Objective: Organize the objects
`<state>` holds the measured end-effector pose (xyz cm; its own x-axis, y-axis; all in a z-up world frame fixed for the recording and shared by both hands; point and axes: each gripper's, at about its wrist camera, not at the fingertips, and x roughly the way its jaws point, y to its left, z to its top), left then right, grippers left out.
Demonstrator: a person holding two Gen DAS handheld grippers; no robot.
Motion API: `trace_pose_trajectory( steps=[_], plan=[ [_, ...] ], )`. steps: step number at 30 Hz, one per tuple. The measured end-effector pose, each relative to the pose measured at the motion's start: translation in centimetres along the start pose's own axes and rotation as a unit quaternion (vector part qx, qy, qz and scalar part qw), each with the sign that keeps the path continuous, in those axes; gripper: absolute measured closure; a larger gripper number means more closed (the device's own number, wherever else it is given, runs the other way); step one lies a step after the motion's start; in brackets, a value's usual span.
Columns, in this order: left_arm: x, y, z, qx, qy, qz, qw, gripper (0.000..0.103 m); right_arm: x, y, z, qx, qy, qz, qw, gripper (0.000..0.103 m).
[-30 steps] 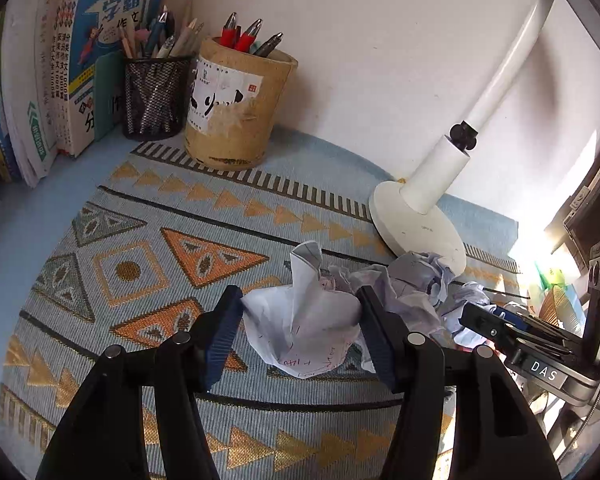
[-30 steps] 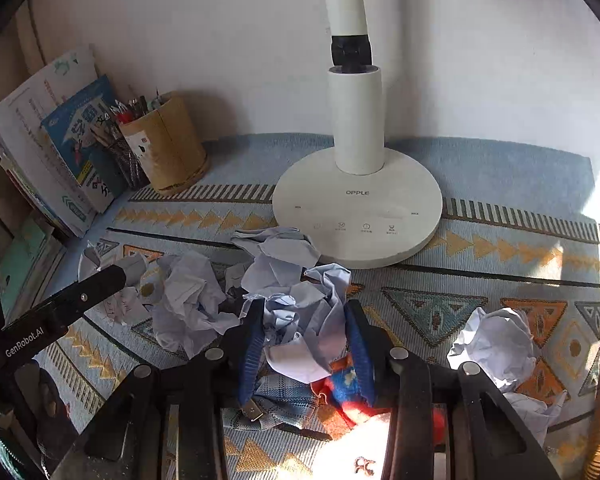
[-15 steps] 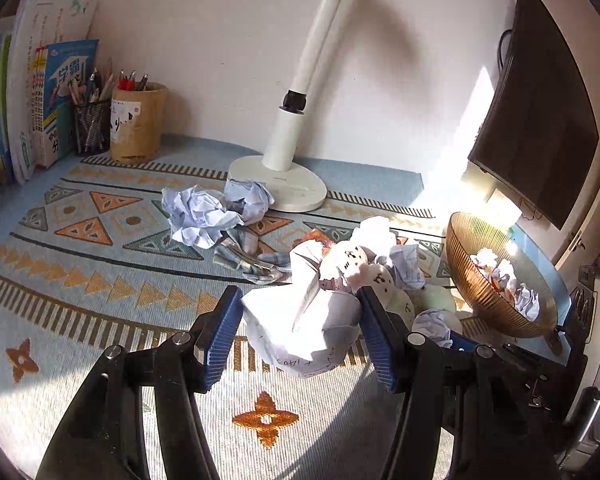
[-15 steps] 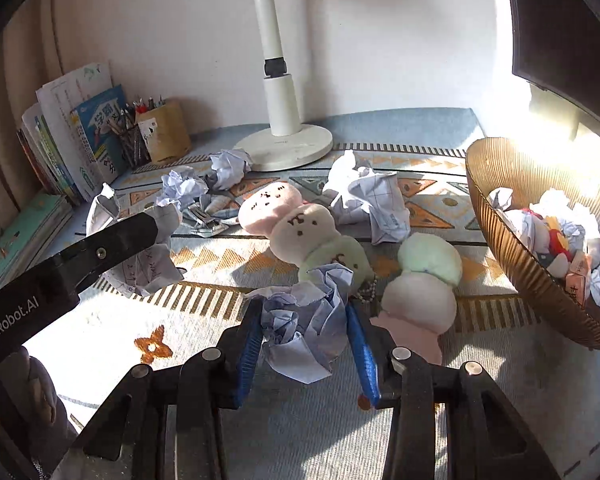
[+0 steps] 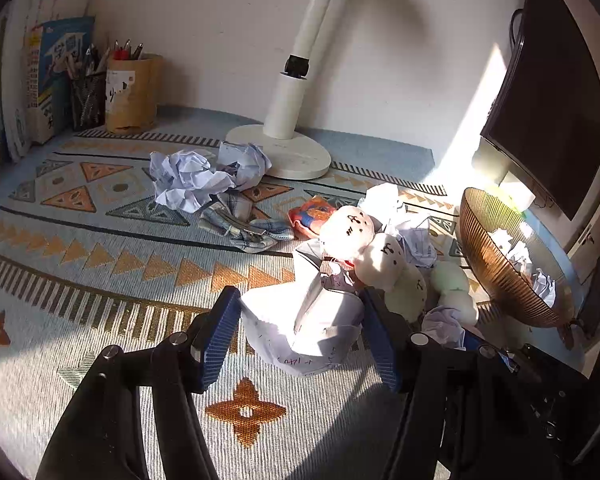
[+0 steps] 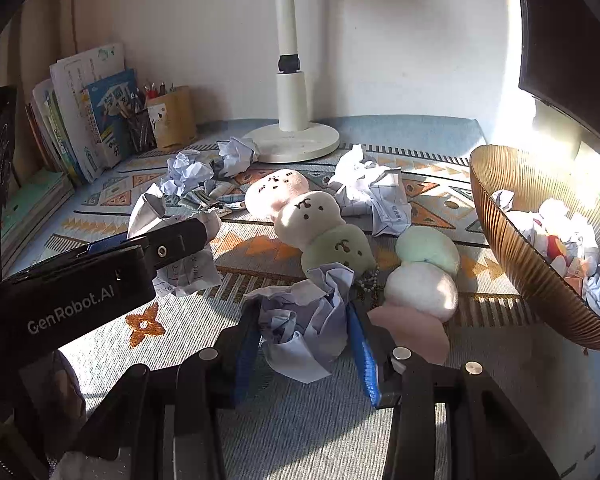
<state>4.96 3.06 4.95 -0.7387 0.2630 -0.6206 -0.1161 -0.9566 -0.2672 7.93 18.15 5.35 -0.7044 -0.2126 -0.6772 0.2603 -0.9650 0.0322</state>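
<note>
Both hands swung from lamp toward bowl [image 6: 512, 248], jaws pinching paper wads; "GenRobot.AI" legible, handwriting perhaps not.

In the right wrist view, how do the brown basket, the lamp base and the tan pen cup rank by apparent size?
1. Brown basket, largest, though nearest the camera and cut off at the edge.
2. Lamp base.
3. Tan pen cup, smallest and farthest.

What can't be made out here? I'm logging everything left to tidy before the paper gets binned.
- Lamp head: cut off by the top edge in both views.
- Amber bowl contents: right wrist view, far side overexposed by sunlight, right part cut by the edge.
- Writing on the white paper ball: left wrist view, too small.
- Book titles: blurred.
</note>
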Motion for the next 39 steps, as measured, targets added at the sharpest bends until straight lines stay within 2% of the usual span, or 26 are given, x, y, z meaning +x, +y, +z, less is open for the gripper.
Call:
trace_pose_trajectory(
  steps=[8, 14, 19, 39],
  plan=[
    [0.0, -1.2, -0.3, 0.032, -0.006, 0.026, 0.9991, 0.043, -0.3, 0.3, -0.1, -0.003, -0.007, 0.003, 1.0, 0.062],
    [0.0, -1.2, -0.3, 0.032, -0.001, 0.016, 0.9994, 0.043, -0.3, 0.4, -0.1, -0.003, -0.007, 0.0, 1.0, 0.062],
    [0.0, -1.7, -0.4, 0.043, -0.004, 0.023, 0.9988, 0.043, -0.2, 0.4, -0.2, -0.001, -0.004, -0.001, 1.0, 0.06],
    [0.0, -1.6, -0.3, 0.038, -0.007, 0.027, 0.9989, 0.043, -0.2, 0.4, -0.3, -0.003, -0.006, 0.002, 1.0, 0.06]
  ],
)
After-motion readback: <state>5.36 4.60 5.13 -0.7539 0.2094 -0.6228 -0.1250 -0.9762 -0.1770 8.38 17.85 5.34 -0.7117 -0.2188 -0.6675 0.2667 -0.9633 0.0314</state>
